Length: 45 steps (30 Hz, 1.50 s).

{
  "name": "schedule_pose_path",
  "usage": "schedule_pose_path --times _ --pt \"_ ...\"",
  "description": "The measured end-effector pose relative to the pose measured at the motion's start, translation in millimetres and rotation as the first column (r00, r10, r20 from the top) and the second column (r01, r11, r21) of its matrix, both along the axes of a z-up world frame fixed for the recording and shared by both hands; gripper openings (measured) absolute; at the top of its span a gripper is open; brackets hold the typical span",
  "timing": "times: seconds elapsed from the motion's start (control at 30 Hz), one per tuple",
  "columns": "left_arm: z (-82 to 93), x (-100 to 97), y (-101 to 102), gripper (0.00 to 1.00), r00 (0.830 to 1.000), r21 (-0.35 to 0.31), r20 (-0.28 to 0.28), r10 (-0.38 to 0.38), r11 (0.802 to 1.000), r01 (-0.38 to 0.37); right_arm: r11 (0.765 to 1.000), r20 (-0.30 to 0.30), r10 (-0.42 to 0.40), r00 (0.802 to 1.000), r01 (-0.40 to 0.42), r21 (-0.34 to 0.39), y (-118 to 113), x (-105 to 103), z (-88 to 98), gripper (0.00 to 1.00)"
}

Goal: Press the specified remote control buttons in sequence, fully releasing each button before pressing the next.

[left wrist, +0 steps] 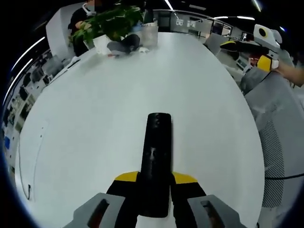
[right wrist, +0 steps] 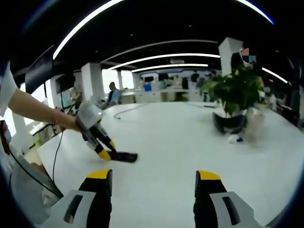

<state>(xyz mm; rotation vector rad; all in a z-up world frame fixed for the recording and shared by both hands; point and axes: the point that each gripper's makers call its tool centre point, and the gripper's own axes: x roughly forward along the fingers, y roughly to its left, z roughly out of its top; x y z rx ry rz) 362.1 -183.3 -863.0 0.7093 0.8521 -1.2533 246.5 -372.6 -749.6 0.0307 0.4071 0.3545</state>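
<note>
A long black remote control [left wrist: 156, 142] lies lengthwise between the jaws of my left gripper [left wrist: 156, 179], which is shut on its near end over the white table [left wrist: 95, 123]. In the right gripper view the same remote [right wrist: 126, 156] rests low on the table [right wrist: 180, 142], held by the left gripper [right wrist: 110, 153] in a person's hand. My right gripper [right wrist: 154, 175] is open with nothing between its yellow-tipped jaws, well back from the remote. In the left gripper view it hovers off the table's right side [left wrist: 233, 46].
A potted plant [left wrist: 111, 21] stands at the table's far end beside a dark rounded object [left wrist: 124, 45] and a clear cup [left wrist: 149, 34]. A grey mesh chair [left wrist: 273, 123] sits along the table's right edge. Cables [right wrist: 126, 111] lie on the table's far part.
</note>
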Motion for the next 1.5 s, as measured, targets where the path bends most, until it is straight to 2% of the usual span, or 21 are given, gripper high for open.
schedule_pose_path --times 1.5 --pt "-0.7 -25.0 4.0 0.24 0.999 0.052 -0.004 -0.040 0.998 0.040 1.000 -0.004 0.011 1.000 -0.011 -0.010 1.6 -0.6 -1.1 0.69"
